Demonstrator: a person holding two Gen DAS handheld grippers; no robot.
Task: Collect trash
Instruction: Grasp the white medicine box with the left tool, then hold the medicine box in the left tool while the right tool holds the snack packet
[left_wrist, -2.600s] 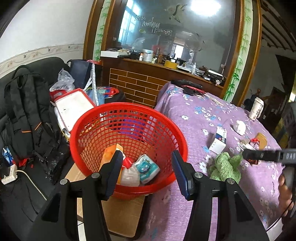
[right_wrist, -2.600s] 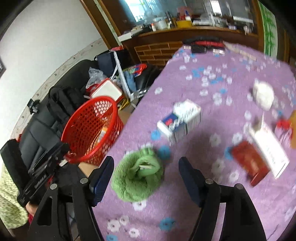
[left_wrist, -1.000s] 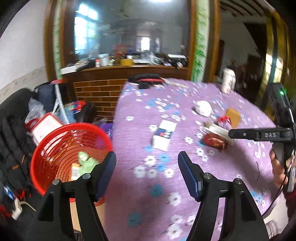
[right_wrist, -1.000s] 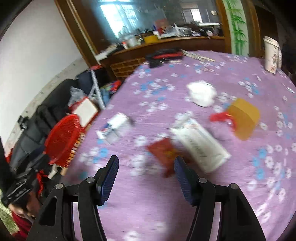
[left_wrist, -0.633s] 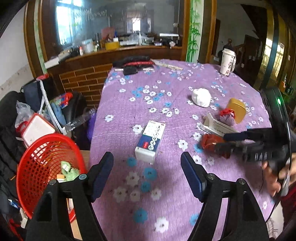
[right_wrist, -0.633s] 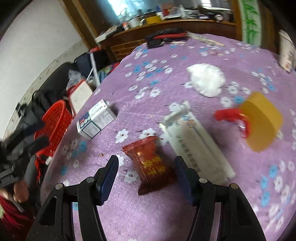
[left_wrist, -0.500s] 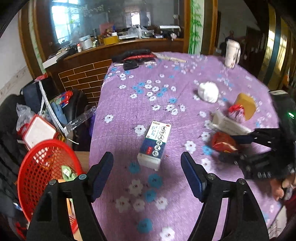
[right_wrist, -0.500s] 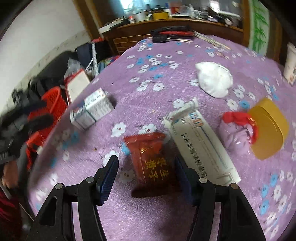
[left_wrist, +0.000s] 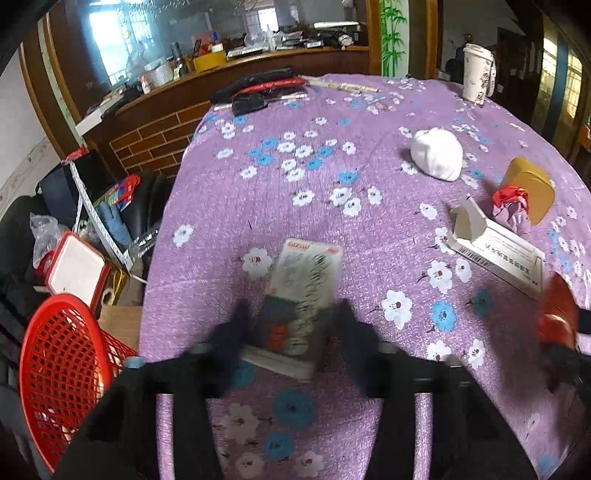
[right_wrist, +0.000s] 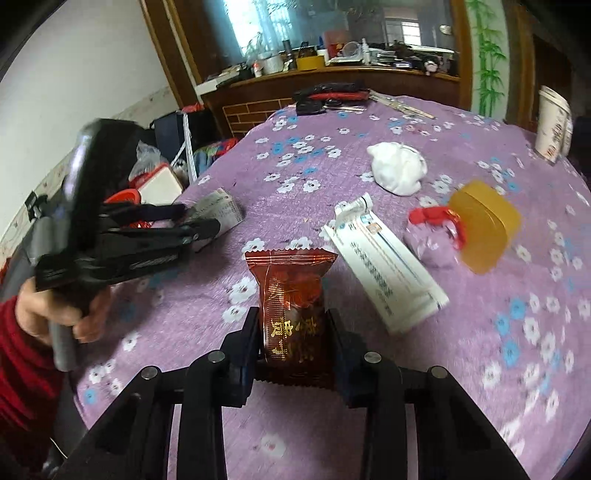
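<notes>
My right gripper (right_wrist: 293, 334) is shut on a red snack wrapper (right_wrist: 291, 295) lying on the purple flowered tablecloth (right_wrist: 369, 406). My left gripper (left_wrist: 291, 325) is blurred by motion; its fingers (left_wrist: 229, 332) straddle a small white and blue carton (left_wrist: 299, 295) and stand close to its sides. The left gripper also shows in the right wrist view (right_wrist: 207, 225), at the carton (right_wrist: 221, 210). A red mesh basket (left_wrist: 59, 373) stands below the table's left edge.
On the cloth lie a white toothpaste box (right_wrist: 384, 266), a white crumpled wad (right_wrist: 399, 171), a yellow tin (right_wrist: 484, 225) with a purple and red wrapper (right_wrist: 432, 236), and a paper cup (right_wrist: 552, 123). Black items (left_wrist: 258, 90) lie at the far edge. Bags crowd the sofa (left_wrist: 22, 236).
The right gripper has come down and closed on the red wrapper. The left gripper has swung from the basket over the table, dropped to the carton and narrowed around it.
</notes>
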